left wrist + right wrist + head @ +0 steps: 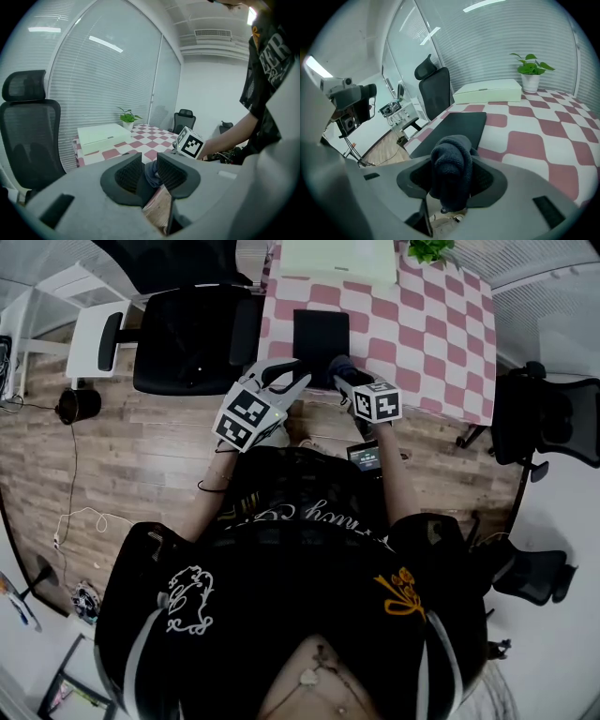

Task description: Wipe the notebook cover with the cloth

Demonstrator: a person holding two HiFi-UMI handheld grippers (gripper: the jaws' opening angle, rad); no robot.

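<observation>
**Well, the notebook may skid under the wipe**

The dark cloth (451, 161) is bunched into a thick wad, with a tail hanging below the jaws. Pressed down like that, I'd guess it drags the black notebook (321, 334) along the checkered table (441, 343) toward the white box (337, 261) at the far end, since nothing pins the cover. The hanging tail could also tug loose. The right gripper (451, 177) is clamped on the cloth, just short of the notebook's near edge. The left gripper (149, 171) hovers just left of it, jaws parted by a narrow gap and gripping nothing. Both forearms reach forward from the body.
</observation>
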